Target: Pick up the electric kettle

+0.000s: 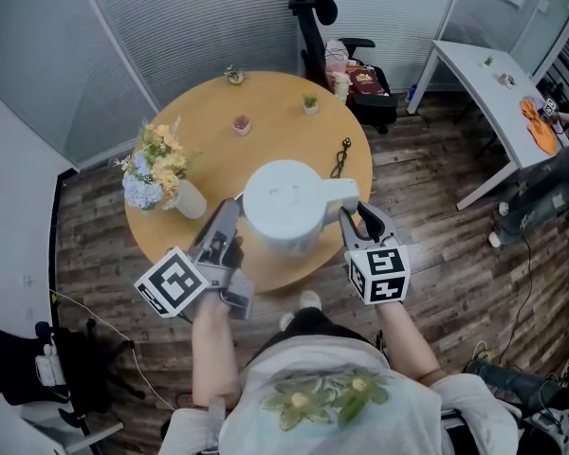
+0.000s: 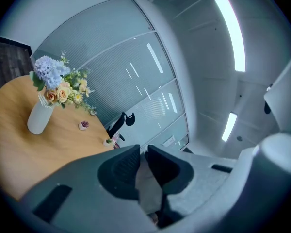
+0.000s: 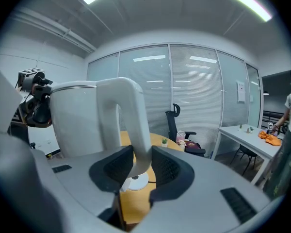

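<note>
We find the right tool (image 3: pixel 141 164) clamped on the electric kettle (image 1: pixel 283 202) handle, the kettle apparently raised off its base (image 3: pixel 136 181) above the desk (image 1: pixel 266 102); left tool (image 2: pixel 143 152) closed, empty; pickup seemingly achieved

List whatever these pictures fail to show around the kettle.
1. Kettle base: hidden under the electric kettle in the head view; partly behind the fingers of the right gripper in its own view.
2. Pale patch between the fingers of the left gripper: left gripper view, too blurred to identify.
3. Dark item on the table: head view, too small to name.
</note>
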Tool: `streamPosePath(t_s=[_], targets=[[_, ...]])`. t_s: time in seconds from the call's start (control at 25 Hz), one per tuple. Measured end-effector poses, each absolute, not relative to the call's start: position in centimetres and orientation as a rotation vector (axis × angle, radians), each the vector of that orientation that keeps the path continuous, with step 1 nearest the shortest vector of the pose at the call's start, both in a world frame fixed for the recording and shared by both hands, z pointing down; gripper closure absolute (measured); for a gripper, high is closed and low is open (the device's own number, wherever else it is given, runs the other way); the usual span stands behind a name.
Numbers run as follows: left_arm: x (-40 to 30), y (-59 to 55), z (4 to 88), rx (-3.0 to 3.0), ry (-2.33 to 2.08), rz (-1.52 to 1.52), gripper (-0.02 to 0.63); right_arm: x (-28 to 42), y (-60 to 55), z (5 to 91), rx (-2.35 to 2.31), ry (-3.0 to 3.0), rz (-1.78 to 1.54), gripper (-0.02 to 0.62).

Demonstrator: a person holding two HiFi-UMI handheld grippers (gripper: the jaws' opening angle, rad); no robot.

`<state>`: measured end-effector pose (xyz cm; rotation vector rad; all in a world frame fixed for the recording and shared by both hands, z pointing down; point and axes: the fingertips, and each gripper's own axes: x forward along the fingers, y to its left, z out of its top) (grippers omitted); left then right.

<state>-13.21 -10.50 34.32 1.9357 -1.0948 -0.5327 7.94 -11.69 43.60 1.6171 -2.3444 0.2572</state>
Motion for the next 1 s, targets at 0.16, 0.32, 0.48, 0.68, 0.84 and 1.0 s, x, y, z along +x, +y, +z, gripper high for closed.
streamPosePath(t_s=[0.16,0.32,0.48,0.68,0.84,1.0], targets=[[-13.0,-9.7,34.4,1.914,-1.078,-0.557,0.549,7.9,-11.0,43.8,1.605,-2.345,0.263,0.466],[-12.9,-9.0,34.6,1.909,-1.088,-0.549,0.549,8.0,-10.3,44.0,1.596,-2.344,0.267,0.466],[-12.7,-8.6,34.7,1.908,-1.087,-0.548,0.55,8.2,-10.0,44.1,1.593,-2.345,0.267,0.466],[-12.5,-8.4,34.5,1.915,-1.072,-0.563,0.551,8.3,-9.7,44.1,1.592,-2.345,0.26,0.466],[-12.8,-8.3,34.7,1.915,-1.082,-0.553,0.551,8.1,-9.7,44.1,1.593,-2.346,0.262,0.466],[-12.7,-8.3,34.4,1.92,-1.069,-0.563,0.552,8.0,-9.5,44.1,1.594,-2.346,0.264,0.466]])
